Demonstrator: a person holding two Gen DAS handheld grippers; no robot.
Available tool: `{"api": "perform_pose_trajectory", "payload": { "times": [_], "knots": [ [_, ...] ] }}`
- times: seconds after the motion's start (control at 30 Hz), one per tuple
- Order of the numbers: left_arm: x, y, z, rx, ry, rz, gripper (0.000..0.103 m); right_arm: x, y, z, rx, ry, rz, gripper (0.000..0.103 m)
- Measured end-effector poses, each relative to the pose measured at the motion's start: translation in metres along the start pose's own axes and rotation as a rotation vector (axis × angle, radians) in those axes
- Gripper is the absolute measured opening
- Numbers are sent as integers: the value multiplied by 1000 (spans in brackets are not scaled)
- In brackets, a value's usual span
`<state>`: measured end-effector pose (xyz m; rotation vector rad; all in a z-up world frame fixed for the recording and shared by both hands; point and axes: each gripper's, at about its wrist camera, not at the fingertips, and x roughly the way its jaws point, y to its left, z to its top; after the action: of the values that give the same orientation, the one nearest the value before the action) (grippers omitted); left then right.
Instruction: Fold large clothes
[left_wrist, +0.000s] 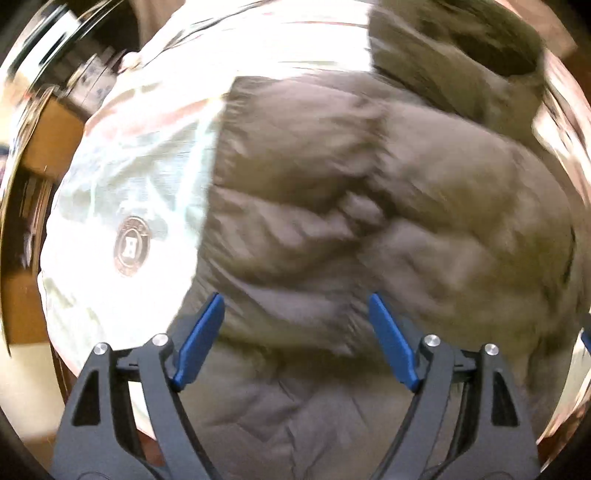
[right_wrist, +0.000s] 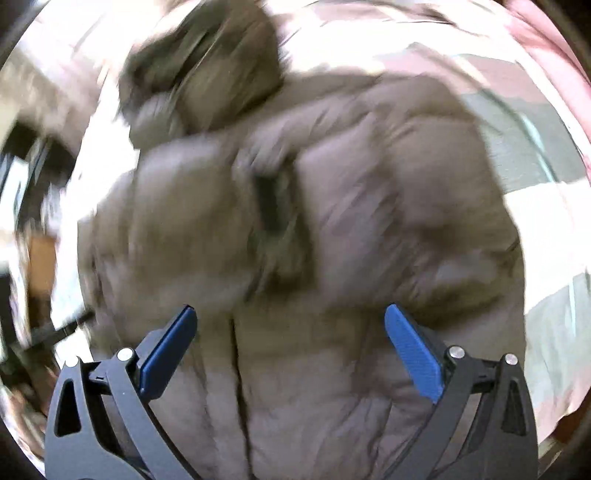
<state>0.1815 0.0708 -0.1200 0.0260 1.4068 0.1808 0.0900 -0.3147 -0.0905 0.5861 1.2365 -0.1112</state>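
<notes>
A brown quilted puffer jacket (left_wrist: 369, 206) lies spread on a bed and fills most of both views; it also shows in the right wrist view (right_wrist: 314, 221). Its hood (left_wrist: 461, 48) lies at the far end, seen too in the right wrist view (right_wrist: 199, 70). My left gripper (left_wrist: 297, 306) is open, its blue fingers (left_wrist: 201, 343) apart above the jacket's near part, holding nothing. My right gripper (right_wrist: 291, 321) is open too, blue fingers (right_wrist: 413, 354) spread above the jacket's near part, empty. Both views are motion-blurred.
The jacket rests on a pale bedsheet (left_wrist: 122, 177) with a round printed emblem (left_wrist: 132, 246). A pink and grey patterned cover (right_wrist: 517, 147) shows on the right. Brown furniture (left_wrist: 44, 147) and dark clutter (right_wrist: 22, 177) stand past the bed's left edge.
</notes>
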Motion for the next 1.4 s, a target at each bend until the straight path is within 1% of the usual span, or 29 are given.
{"api": "perform_pose_trajectory", "payload": {
  "times": [0.03, 0.07, 0.1, 0.13, 0.17, 0.2, 0.23, 0.27, 0.3, 0.4, 0.43, 0.53, 0.6, 0.7, 0.73, 0.8, 0.83, 0.9, 0.97, 1.0, 1.07, 1.1, 1.13, 1.2, 1.27, 1.3, 1.33, 1.4],
  "knots": [
    [5, 7, 4, -22, 12, 10, 81, -1, 0, 2, 47, 0, 17, 102],
    [12, 15, 5, -40, 28, 23, 81, 2, -8, 5, 88, 7, 38, 102],
    [25, 24, 9, -53, 57, 48, 81, 10, -18, 9, 137, 15, 64, 102],
    [35, 25, 9, -56, 80, 68, 81, 15, -22, 17, 164, 23, 74, 102],
    [45, 31, 8, -53, 105, 86, 83, 24, -24, 17, 187, 39, 83, 102],
    [58, 37, 7, -52, 136, 87, 87, 32, -21, 16, 198, 62, 94, 102],
    [62, 41, 5, -59, 151, 79, 88, 32, -27, 19, 200, 78, 105, 102],
    [68, 48, 6, -78, 164, 77, 90, 34, -24, 23, 198, 90, 111, 102],
    [69, 52, 6, -92, 169, 83, 90, 36, -21, 21, 191, 91, 113, 102],
    [67, 64, 6, -124, 163, 145, 90, 31, -12, 25, 167, 59, 131, 102],
    [66, 65, 6, -124, 160, 158, 90, 32, -1, 25, 166, 47, 140, 102],
    [63, 62, 5, -111, 145, 163, 89, 29, 4, 23, 180, 26, 151, 102],
    [53, 55, 3, -103, 122, 170, 89, 33, 9, 25, 181, 26, 133, 102],
    [31, 40, -2, -95, 70, 144, 89, 40, 16, 26, 161, 22, 62, 102],
    [24, 33, -3, -88, 51, 138, 89, 40, 16, 23, 158, 21, 50, 102],
    [18, 19, -3, -53, 25, 134, 89, 47, 20, 24, 145, 26, 19, 102],
    [18, 13, -3, -39, 28, 137, 89, 48, 18, 21, 130, 35, -14, 102],
    [32, 3, -6, -13, 76, 142, 89, 62, 22, 19, 83, 72, -104, 102],
    [42, 4, -8, -35, 118, 139, 89, 66, 23, 18, 91, 79, -120, 102],
    [42, 7, -7, -57, 124, 122, 89, 63, 22, 18, 108, 65, -115, 102],
    [33, 13, -6, -91, 114, 96, 89, 43, 28, 18, 149, -31, -50, 102],
    [29, 18, -5, -105, 98, 96, 89, 31, 36, 19, 141, -86, -15, 102],
    [23, 21, -3, -125, 77, 106, 89, 24, 45, 19, 120, -120, 7, 102],
    [18, 28, 0, -159, 54, 128, 89, 16, 74, 18, 38, -166, 66, 102],
    [20, 34, 2, -183, 62, 131, 89, 22, 99, 15, -36, -156, 111, 102],
    [26, 38, 3, -190, 78, 129, 89, 28, 108, 13, -61, -146, 122, 102],
    [32, 41, 3, -194, 97, 130, 89, 38, 119, 11, -92, -127, 119, 102],
    [47, 47, 3, -194, 133, 140, 90, 56, 127, 11, -119, -104, 65, 102]
  ]
}}
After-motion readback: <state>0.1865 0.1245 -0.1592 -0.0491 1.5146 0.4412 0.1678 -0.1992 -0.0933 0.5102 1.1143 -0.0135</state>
